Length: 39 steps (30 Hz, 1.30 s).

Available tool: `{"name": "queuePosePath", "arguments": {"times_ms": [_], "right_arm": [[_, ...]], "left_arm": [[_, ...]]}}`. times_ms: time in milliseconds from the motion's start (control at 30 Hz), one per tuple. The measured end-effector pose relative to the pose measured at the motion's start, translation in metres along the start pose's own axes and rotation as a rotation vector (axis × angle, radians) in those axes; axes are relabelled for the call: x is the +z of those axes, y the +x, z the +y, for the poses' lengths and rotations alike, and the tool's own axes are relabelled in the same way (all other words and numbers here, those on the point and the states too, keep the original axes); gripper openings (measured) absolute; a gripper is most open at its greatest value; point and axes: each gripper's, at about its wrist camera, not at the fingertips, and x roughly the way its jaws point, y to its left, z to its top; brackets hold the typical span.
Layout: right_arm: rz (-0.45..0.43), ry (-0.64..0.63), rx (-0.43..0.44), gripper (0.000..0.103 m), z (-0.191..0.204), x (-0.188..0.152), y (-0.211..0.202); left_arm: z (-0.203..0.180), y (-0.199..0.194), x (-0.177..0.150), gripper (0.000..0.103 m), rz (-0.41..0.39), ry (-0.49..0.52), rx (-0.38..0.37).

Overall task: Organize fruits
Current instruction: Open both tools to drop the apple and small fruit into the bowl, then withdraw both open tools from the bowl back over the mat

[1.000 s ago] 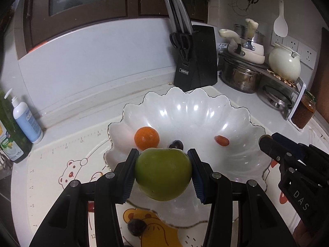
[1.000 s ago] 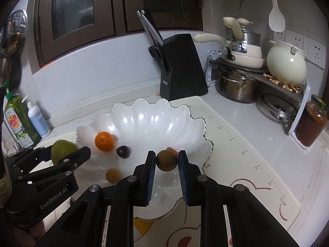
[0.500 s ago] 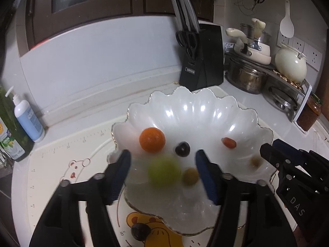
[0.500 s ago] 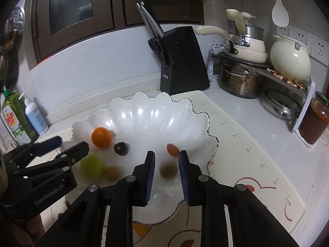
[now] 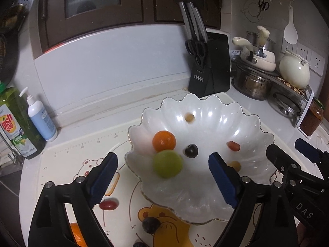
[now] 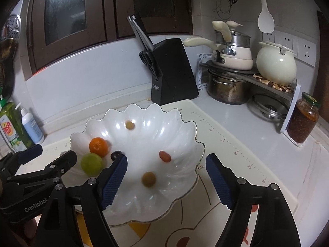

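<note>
The green fruit is now sitting in the white bowl, just beside the orange, maybe touching it. A second ago the left hand-held gripper was squeezing it over the bowl's near edge. Now the jaws are opening wide with nothing between them, and the green fruit is looking a bit blurry, so it may be rolling a little.

The small brown fruit is lying low in the bowl too. The right hand-held gripper was pinching it a second ago. Its jaws are opening as well, and the pads are not touching the fruit under them.

Also in the bowl are a dark grape, a small red fruit and a yellow-brown ball up on the far wall. That ball was lower down before, so the drop may have knocked it along.

So both grippers have let go, and two more fruits are in place. The job is not done, though. On the bear mat on the worktop some fruit is waiting: a red one, a dark one and a bit of another orange fruit behind the left gripper's finger. I think those are next.

Behind the bowl are a knife block and soap bottles.
</note>
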Motion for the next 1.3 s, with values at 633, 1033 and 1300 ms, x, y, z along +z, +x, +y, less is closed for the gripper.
{"name": "queuePosePath", "arguments": {"times_ms": [633, 1033, 1300], "right_arm": [[-0.025, -0.001, 0.031, 0.082, 0.026, -0.011, -0.035], [-0.029, -0.029, 0.080, 0.082, 0.058, -0.026, -0.056], [-0.029, -0.060, 0.102, 0.082, 0.076, -0.036, -0.064]], "left_arm": [[0.030, -0.048, -0.018, 0.093, -0.035, -0.022, 0.048], [0.066, -0.079, -0.043, 0.093, -0.045, -0.057, 0.111], [0.083, -0.091, -0.060, 0.093, -0.042, -0.066, 0.141]]}}
